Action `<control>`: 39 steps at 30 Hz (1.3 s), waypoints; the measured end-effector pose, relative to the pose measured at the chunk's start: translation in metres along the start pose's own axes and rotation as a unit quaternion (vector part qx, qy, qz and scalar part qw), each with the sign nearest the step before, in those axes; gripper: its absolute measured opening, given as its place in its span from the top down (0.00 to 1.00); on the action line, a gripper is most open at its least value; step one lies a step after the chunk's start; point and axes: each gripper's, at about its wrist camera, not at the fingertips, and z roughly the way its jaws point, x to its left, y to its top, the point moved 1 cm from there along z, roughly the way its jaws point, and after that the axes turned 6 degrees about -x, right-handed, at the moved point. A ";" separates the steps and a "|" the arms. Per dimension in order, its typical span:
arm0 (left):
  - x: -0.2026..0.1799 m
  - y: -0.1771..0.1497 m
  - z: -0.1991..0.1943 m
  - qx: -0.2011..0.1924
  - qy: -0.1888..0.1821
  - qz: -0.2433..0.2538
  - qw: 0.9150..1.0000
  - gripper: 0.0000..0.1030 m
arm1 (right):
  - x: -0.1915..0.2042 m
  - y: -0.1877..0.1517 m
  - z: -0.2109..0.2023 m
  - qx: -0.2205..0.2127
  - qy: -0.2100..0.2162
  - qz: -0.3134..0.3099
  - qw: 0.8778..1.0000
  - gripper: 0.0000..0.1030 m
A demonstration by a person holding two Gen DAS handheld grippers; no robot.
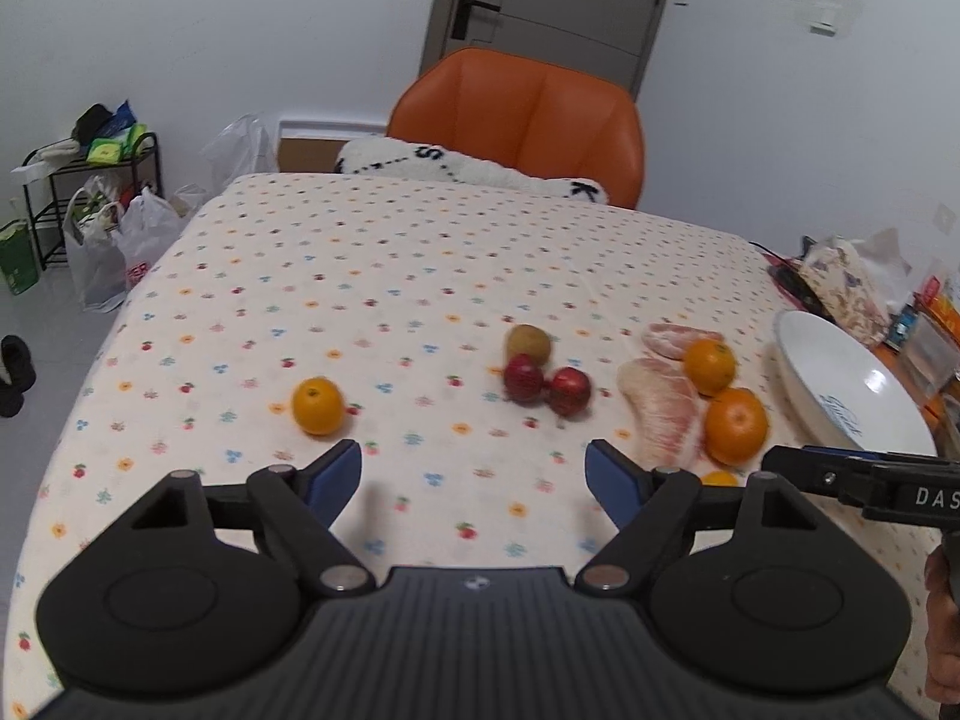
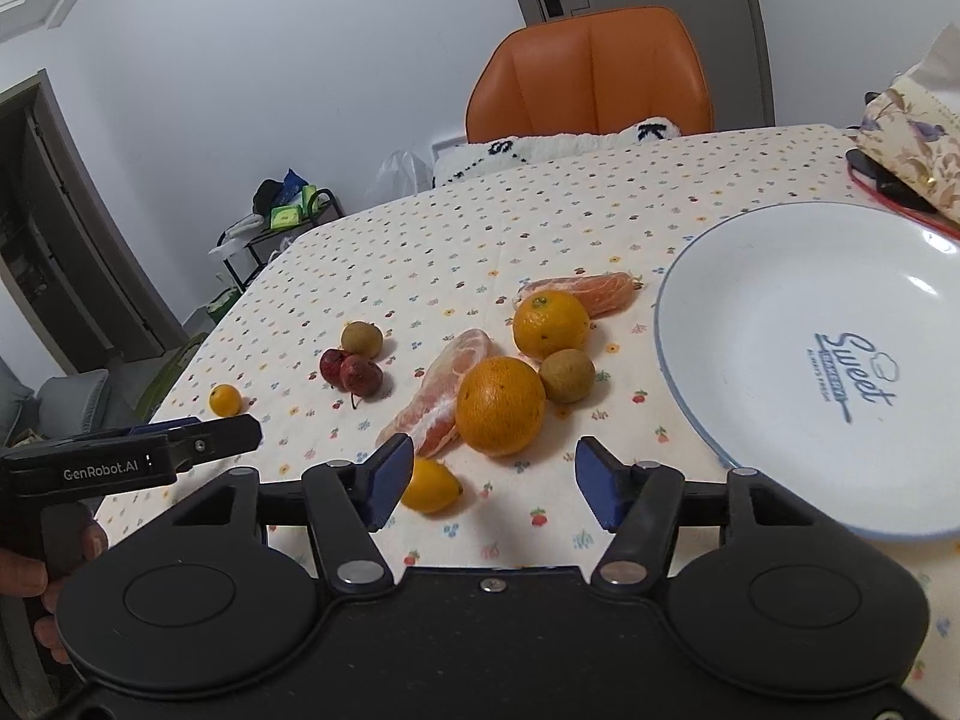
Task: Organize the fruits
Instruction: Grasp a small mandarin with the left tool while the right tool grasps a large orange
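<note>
Fruit lies scattered on the flowered tablecloth (image 1: 360, 276). A lone orange (image 1: 318, 406) sits at the left, just beyond my left gripper (image 1: 474, 474), which is open and holds nothing. Two red fruits (image 1: 546, 387) touch a brown kiwi (image 1: 528, 344) in the middle. Farther right lie two peeled pomelo segments (image 2: 438, 396), two oranges (image 2: 500, 406) (image 2: 550, 324), a second kiwi (image 2: 566, 375) and a small yellow fruit (image 2: 431, 485). My right gripper (image 2: 495, 477) stands open just in front of the big orange, the yellow fruit beside its left finger. A white plate (image 2: 780, 276) is empty at the right.
An orange chair (image 1: 522, 114) with a white cushion stands at the table's far side. A floral tissue box (image 2: 912, 132) and dark items sit behind the plate. Bags and a black rack (image 1: 90, 204) are on the floor at the left. A hand (image 2: 24, 576) holds the left gripper.
</note>
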 end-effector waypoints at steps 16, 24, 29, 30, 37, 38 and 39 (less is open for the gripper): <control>0.041 0.010 0.029 -0.006 0.052 -0.025 0.998 0.30 | 0.000 0.008 0.031 0.012 0.001 -0.002 1.000 0.53; 0.042 0.013 0.035 -0.018 0.066 -0.019 0.997 0.71 | -0.004 0.008 0.035 0.009 -0.002 0.006 1.000 0.65; 0.043 0.012 0.026 -0.011 0.059 -0.035 0.998 0.79 | -0.002 0.005 0.028 0.003 0.014 0.013 1.000 0.65; 0.041 0.012 0.022 -0.014 0.058 -0.036 0.998 0.79 | -0.002 0.005 0.026 0.001 0.017 0.013 1.000 0.65; 0.029 0.010 -0.007 -0.028 0.051 -0.030 0.998 0.79 | 0.004 0.008 0.006 -0.016 0.030 0.014 0.999 0.65; 0.027 0.011 -0.010 -0.030 0.050 -0.029 0.998 0.79 | 0.004 0.008 0.002 -0.019 0.031 0.014 0.999 0.65; 0.025 0.011 -0.014 -0.033 0.050 -0.028 0.998 0.79 | 0.005 0.008 -0.001 -0.022 0.032 0.014 0.999 0.65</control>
